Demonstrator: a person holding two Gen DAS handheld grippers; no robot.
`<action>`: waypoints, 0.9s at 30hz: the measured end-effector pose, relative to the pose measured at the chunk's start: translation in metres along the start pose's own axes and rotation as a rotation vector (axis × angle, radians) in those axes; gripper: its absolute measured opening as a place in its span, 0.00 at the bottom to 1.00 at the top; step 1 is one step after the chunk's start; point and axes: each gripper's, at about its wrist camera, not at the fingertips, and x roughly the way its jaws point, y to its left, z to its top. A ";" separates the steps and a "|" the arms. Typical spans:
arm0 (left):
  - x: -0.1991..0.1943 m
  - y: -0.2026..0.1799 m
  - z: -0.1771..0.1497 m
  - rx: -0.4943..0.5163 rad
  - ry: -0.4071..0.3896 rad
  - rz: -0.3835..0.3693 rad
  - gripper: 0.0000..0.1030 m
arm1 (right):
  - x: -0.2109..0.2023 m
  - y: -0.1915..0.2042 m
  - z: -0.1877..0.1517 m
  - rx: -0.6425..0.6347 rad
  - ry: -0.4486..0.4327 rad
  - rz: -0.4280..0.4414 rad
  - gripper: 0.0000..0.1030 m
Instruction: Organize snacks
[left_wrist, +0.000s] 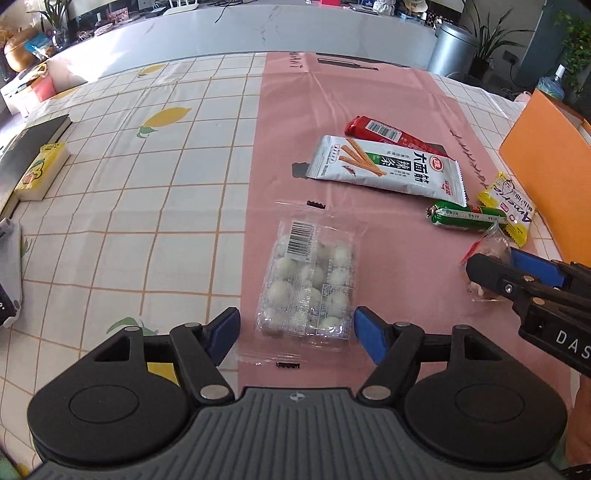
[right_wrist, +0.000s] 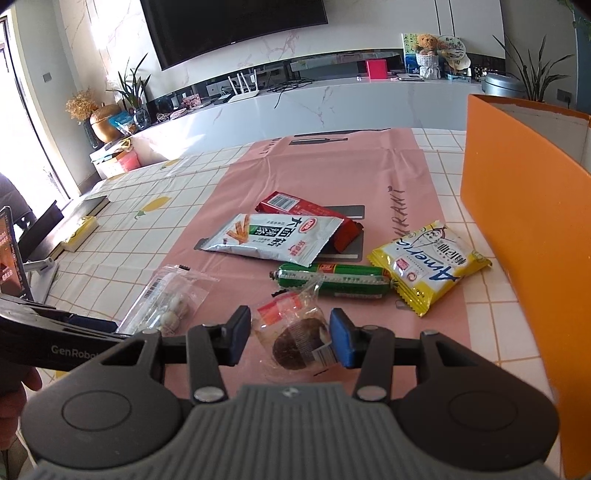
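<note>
A clear pack of white candy balls (left_wrist: 308, 286) lies on the pink mat between the open fingers of my left gripper (left_wrist: 295, 328). My right gripper (right_wrist: 290, 339) is open around a clear-wrapped brown cake (right_wrist: 295, 341), its pads beside the wrapper; that gripper also shows in the left wrist view (left_wrist: 491, 269). Beyond lie a white spicy-strip packet (right_wrist: 273, 238), a red bar (right_wrist: 310, 218), a green sausage (right_wrist: 332, 280) and a yellow biscuit packet (right_wrist: 428, 264). The candy pack also shows in the right wrist view (right_wrist: 166, 299).
A tall orange box (right_wrist: 517, 236) stands at the right table edge. A black book and a yellow sponge pack (left_wrist: 40, 171) lie at the far left. A phone on a stand (right_wrist: 14, 258) is at the left. The checked tablecloth (left_wrist: 147, 206) spreads to the left.
</note>
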 end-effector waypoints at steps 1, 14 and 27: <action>-0.002 0.002 -0.001 -0.013 -0.015 -0.003 0.81 | -0.001 0.002 -0.001 -0.014 -0.002 0.001 0.45; 0.014 -0.025 -0.001 0.196 -0.139 0.043 0.83 | 0.003 0.018 -0.006 -0.186 -0.015 -0.052 0.52; 0.009 -0.023 -0.004 0.131 -0.180 0.014 0.58 | 0.008 0.014 -0.006 -0.149 -0.003 -0.064 0.32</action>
